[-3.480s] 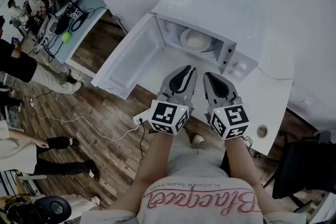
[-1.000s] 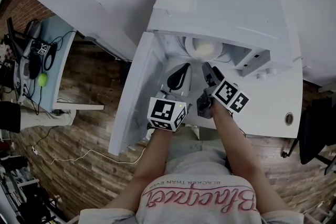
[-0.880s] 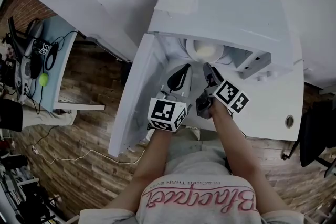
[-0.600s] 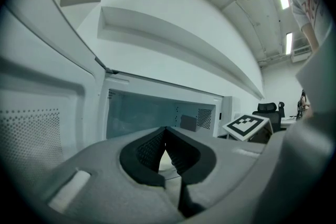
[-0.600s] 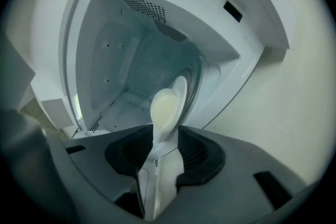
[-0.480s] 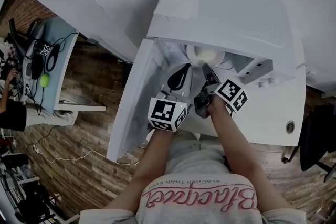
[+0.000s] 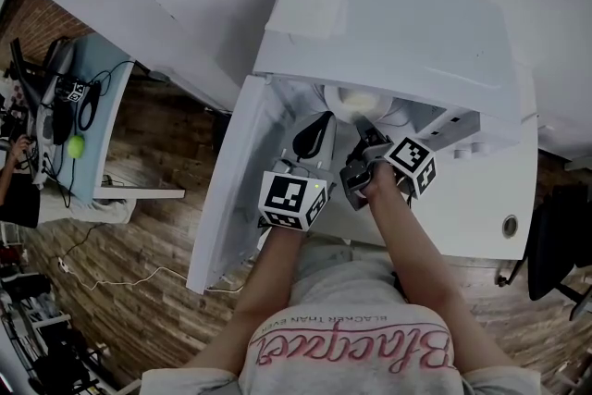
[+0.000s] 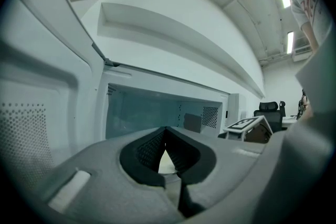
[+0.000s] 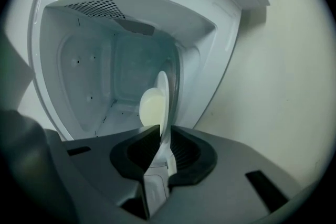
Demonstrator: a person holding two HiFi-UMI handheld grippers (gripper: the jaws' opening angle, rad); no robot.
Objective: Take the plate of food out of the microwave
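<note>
The white microwave (image 7: 398, 23) stands with its door (image 7: 231, 190) swung open to the left. Inside lies a white plate (image 7: 356, 102) bearing a pale mound of food (image 9: 151, 107). My right gripper (image 7: 363, 136) reaches into the opening, rolled on its side. Its jaws have just been closing, and in the right gripper view they (image 9: 164, 131) now pinch the plate's near rim (image 9: 164, 94). My left gripper (image 7: 319, 117) hovers level at the mouth of the cavity, left of the plate. It (image 8: 166, 131) is shut, its tips meeting on nothing.
The microwave sits on a white table (image 7: 481, 227) with a cable hole (image 7: 510, 225). A black chair (image 7: 560, 236) stands at the right. Far left, over wooden floor, is a desk with a green ball (image 7: 74, 143) and cables.
My right gripper rolled and closed from wide open onto the plate rim. Both hands crept a little deeper into the microwave opening. The left gripper stayed shut.
</note>
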